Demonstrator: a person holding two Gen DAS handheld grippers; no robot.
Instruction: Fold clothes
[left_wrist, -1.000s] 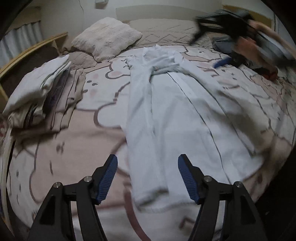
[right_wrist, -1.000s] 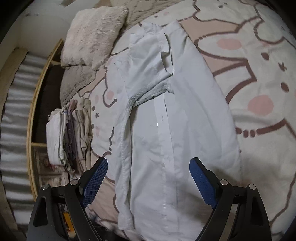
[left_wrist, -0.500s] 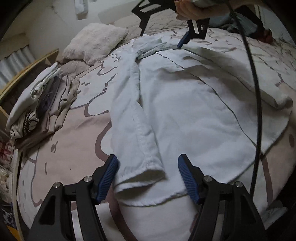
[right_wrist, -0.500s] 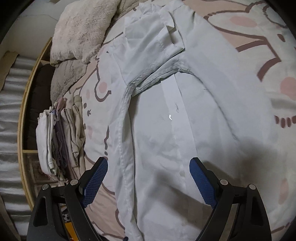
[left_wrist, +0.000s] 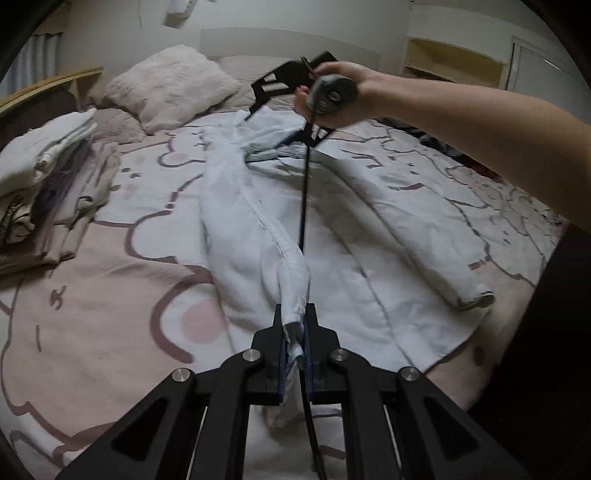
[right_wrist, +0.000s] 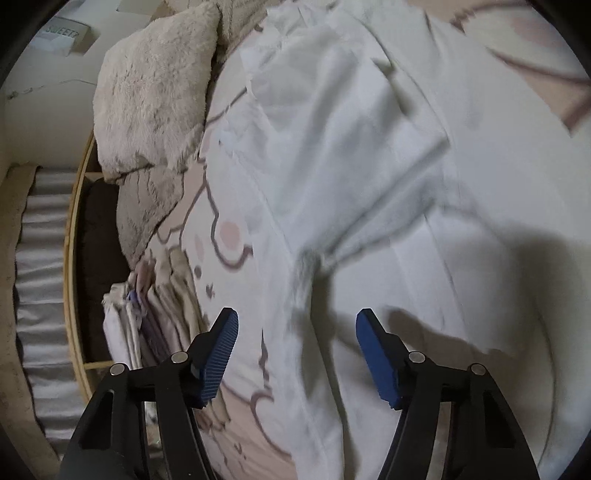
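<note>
A white long-sleeved shirt (left_wrist: 354, 236) lies spread on the bed, collar towards the pillows. My left gripper (left_wrist: 294, 332) is shut on the cuff of its left sleeve (left_wrist: 258, 236), which runs away from me in a raised ridge. The other sleeve (left_wrist: 436, 258) lies folded along the shirt's right side. My right gripper (right_wrist: 297, 350) hovers open over the shirt (right_wrist: 369, 166) near the shoulder seam, nothing between its blue pads (right_wrist: 376, 358). In the left wrist view a hand (left_wrist: 343, 92) holds that right gripper (left_wrist: 280, 110) above the collar area.
A stack of folded clothes (left_wrist: 48, 177) sits at the bed's left side, also in the right wrist view (right_wrist: 147, 314). A fluffy pillow (left_wrist: 166, 85) lies at the head. A black cable (left_wrist: 304, 192) hangs from the held gripper. The bed's wooden frame (right_wrist: 72, 258) runs on the left.
My left gripper has closed on the sleeve cuff and lifted it. The right gripper has moved nearer to the shirt's shoulder and stays open.
</note>
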